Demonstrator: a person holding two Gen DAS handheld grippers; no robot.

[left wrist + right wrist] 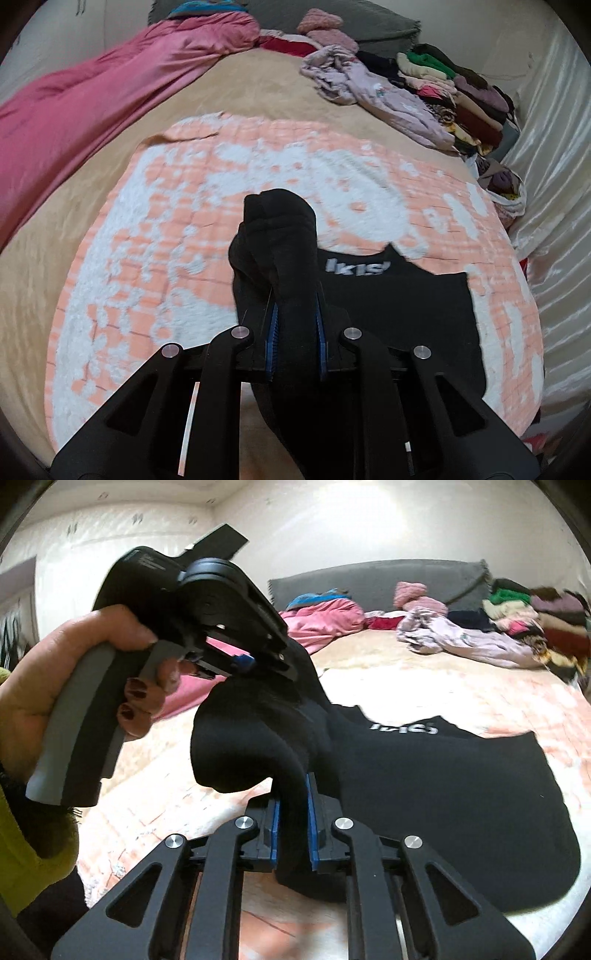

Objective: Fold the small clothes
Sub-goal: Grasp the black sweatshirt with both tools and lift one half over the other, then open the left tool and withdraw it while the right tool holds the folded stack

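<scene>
Your left tool point(295, 325) is clamped tight on a bunched edge of the black T-shirt point(402, 306), its blue pads point(272, 332) pressing the cloth from both sides. Your right tool point(293, 812) is likewise closed on another fold of the same shirt, gathered into a thick roll between its pads. The rest of the shirt drapes down onto the pink-and-white blanket point(184, 229) spread over the bed point(258, 85), white lettering (too blurred to read) showing near its upper edge. In the right wrist view your left hand point(74, 672) grips the grey handle of the left tool, lifted above the blanket. Along the far right of the bed sits a stack of folded clothes point(458, 96), with a crumpled lilac garment point(376, 92) beside it. A white plastic bag point(506, 188) holds more fabric; which pieces I cannot tell.
</scene>
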